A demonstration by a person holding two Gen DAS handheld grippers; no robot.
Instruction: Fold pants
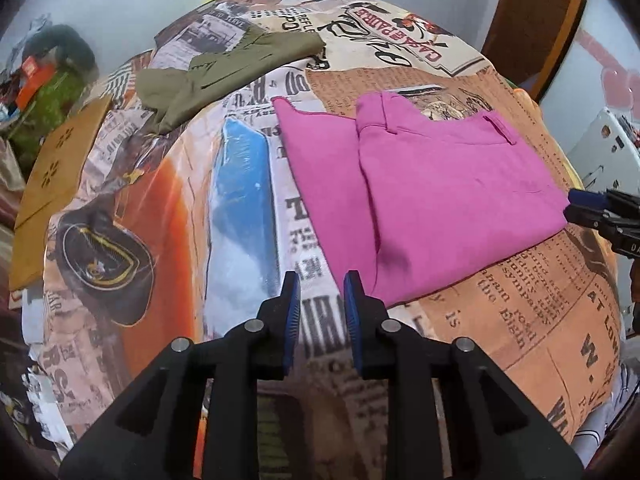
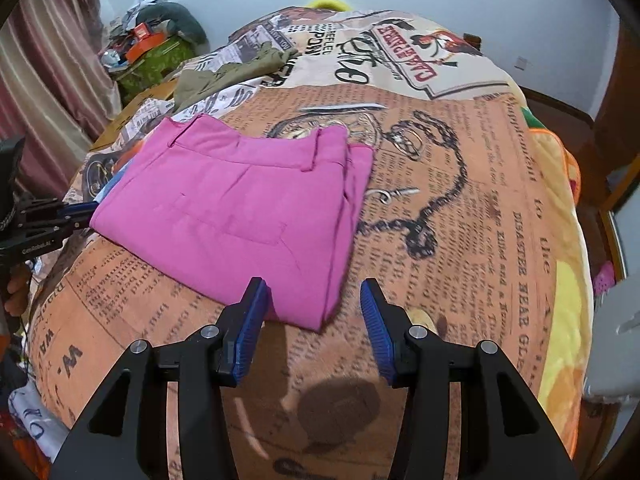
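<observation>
Pink pants [image 1: 432, 184] lie folded into a flat rectangle on the newspaper-print bedspread [image 1: 520, 300]. The waistband and belt loops face the far side. My left gripper [image 1: 322, 280] hovers just off the fold's near left edge, open, with only bedspread showing between its blue pads. In the right wrist view the same pants [image 2: 240, 208] fill the middle. My right gripper [image 2: 314, 286] stands open above their near corner, and its pads are not pressing the cloth. The left gripper [image 2: 82, 212] appears at the pants' left corner, and the right gripper [image 1: 576, 204] shows beside the fold's right edge.
An olive green garment [image 1: 224, 72] lies crumpled at the far side of the bed. A cardboard box [image 1: 52, 176] and a pile of clutter [image 1: 44, 80] sit off the left edge. Dark wooden furniture [image 1: 536, 20] stands at the far right.
</observation>
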